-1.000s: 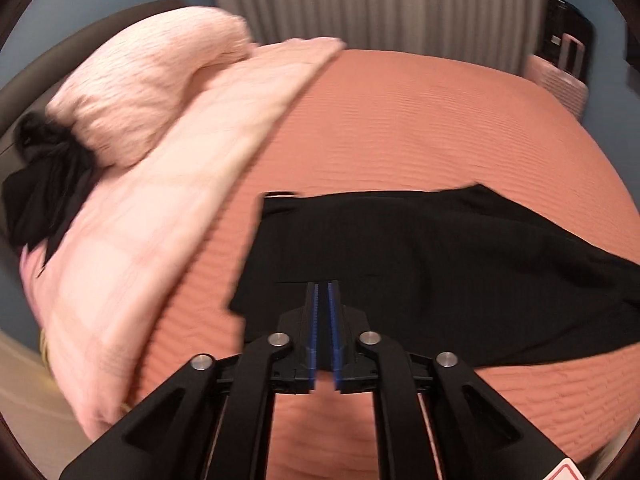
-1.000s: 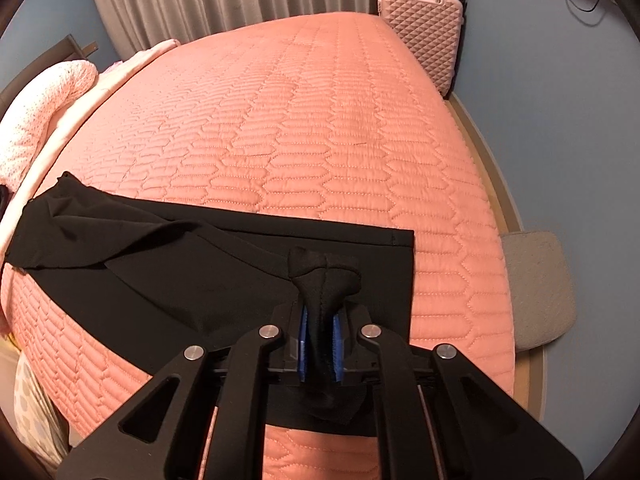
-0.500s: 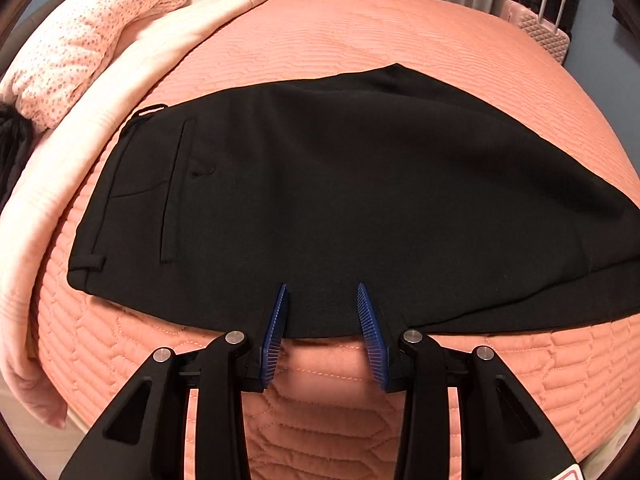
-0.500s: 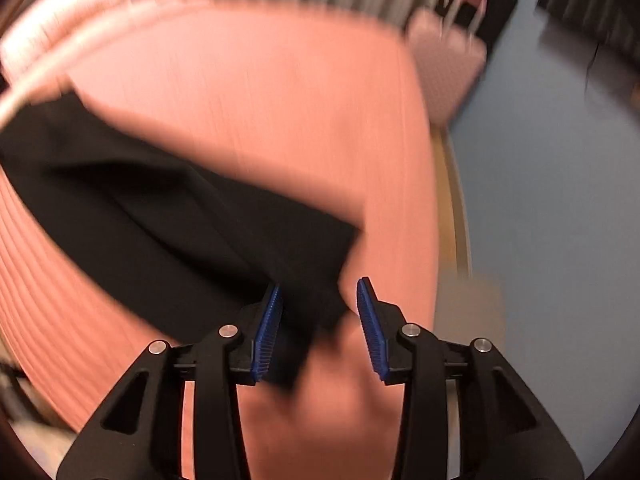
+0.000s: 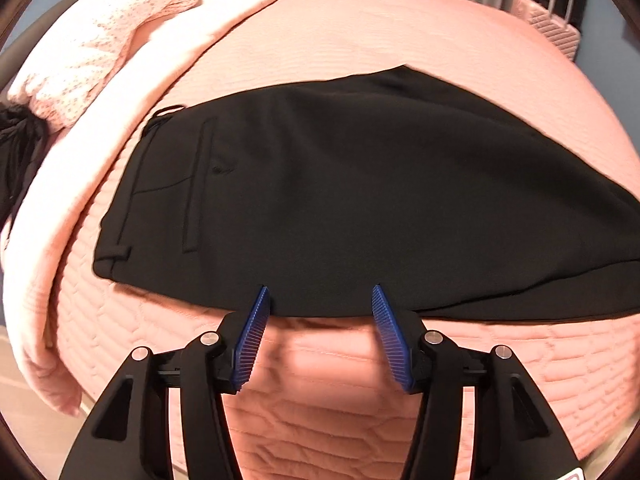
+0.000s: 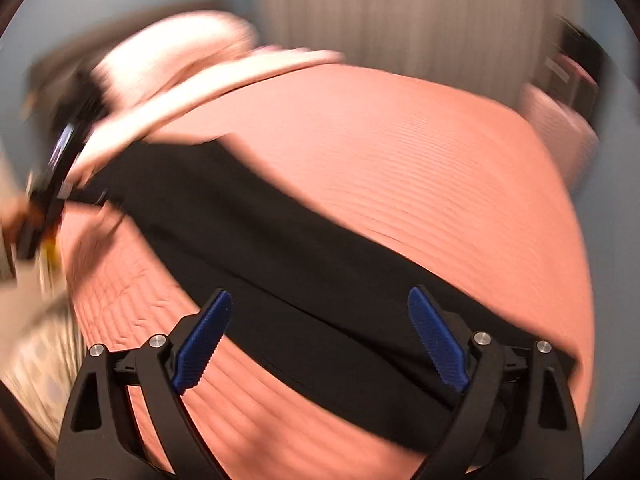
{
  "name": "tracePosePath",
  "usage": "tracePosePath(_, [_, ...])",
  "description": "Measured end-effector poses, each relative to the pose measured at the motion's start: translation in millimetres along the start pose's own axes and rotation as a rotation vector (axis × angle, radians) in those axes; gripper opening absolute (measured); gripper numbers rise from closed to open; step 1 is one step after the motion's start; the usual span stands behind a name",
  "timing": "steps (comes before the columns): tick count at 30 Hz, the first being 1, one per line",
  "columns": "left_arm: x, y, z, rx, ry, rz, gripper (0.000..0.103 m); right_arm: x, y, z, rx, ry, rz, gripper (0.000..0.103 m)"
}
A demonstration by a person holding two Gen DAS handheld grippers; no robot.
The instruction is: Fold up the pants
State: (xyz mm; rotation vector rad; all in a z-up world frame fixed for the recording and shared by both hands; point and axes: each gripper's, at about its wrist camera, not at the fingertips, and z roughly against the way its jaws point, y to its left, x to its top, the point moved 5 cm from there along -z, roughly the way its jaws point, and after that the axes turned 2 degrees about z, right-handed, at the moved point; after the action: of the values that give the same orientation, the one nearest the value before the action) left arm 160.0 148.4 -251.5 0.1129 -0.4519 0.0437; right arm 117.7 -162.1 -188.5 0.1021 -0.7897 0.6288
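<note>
Pants (image 5: pixel 352 184) are laid flat on the bed (image 5: pixel 400 36), apparently folded once leg over leg, waistband at left; further folds across the length are judged left to do. Left gripper (image 5: pixel 318 300) is spread, held at the near hem, nothing pinched. Right gripper (image 6: pixel 320 308) is spread wide over the leg end, empty; this view is blurred. Pillow (image 5: pixel 100 44) and blanket (image 5: pixel 80 184) lie far left, suitcase (image 5: pixel 552 24) far right; nothing is seen blocking.
</note>
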Motion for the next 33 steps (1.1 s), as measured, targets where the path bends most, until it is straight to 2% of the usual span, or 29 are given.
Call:
tracePosePath(2, [-3.1, 16.7, -3.2, -0.003, 0.014, 0.043, 0.053, 19.5, 49.4, -34.6, 0.042, 0.036, 0.141, 0.066])
tracePosePath(3, [-4.1, 28.3, -2.3, -0.015, 0.012, 0.069, 0.053, 25.5, 72.9, -52.4, 0.076, 0.053, 0.197, 0.063])
tracePosePath(7, [-14.5, 80.4, 4.9, 0.009, 0.0, 0.146, 0.053, 53.0, 125.7, -105.9, 0.162, 0.116, 0.291, 0.06])
tracePosePath(13, [-36.4, 138.6, -9.3, -0.027, 0.044, 0.266, 0.053, 71.6, 150.8, -154.2, 0.284, 0.199, 0.232, 0.058])
tracePosePath(14, [-37.9, 143.6, -12.1, -0.051, 0.044, 0.29, 0.053, 70.1, 154.4, -154.3, 0.286, 0.211, 0.224, 0.05])
tracePosePath(16, [-35.7, 152.4, -18.3, -0.127, 0.027, 0.353, 0.053, 73.1, 156.9, -160.0, 0.288, 0.223, 0.215, 0.047])
tracePosePath(18, [-28.5, 160.7, -23.0, -0.169, -0.004, 0.4, 0.053, 78.1, 154.8, -160.8, 0.307, 0.234, 0.186, 0.027])
tracePosePath(19, [-23.0, 167.2, -26.1, -0.193, -0.02, 0.43, 0.053, 80.9, 154.0, -159.8, 0.32, 0.237, 0.172, 0.023])
tracePosePath(21, [-13.1, 180.3, -31.3, -0.249, -0.039, 0.496, 0.053, 83.9, 156.0, -160.1, 0.321, 0.243, 0.162, 0.019])
tracePosePath(23, [-6.0, 185.5, -36.0, -0.268, -0.047, 0.524, 0.053, 83.0, 159.3, -158.4, 0.318, 0.245, 0.17, 0.015])
tracePosePath(26, [10.4, 191.5, -33.4, -0.24, -0.076, 0.511, 0.051, 89.4, 168.6, -146.6, 0.335, 0.214, 0.136, 0.009])
tracePosePath(29, [29.7, 204.3, -9.0, -0.127, -0.183, 0.455, 0.051, 100.3, 182.5, -130.1, 0.389, 0.147, 0.079, 0.009])
tracePosePath(30, [35.9, 210.9, -4.8, -0.074, -0.202, 0.435, 0.051, 96.0, 192.0, -135.6, 0.399, 0.168, 0.074, 0.008])
tracePosePath(32, [42.6, 219.4, -9.3, -0.032, -0.183, 0.417, 0.051, 79.2, 203.2, -152.7, 0.353, 0.246, 0.113, 0.009])
tracePosePath(33, [42.4, 227.3, -12.1, -0.018, -0.159, 0.43, 0.051, 76.2, 205.4, -151.6, 0.331, 0.233, 0.1, 0.01])
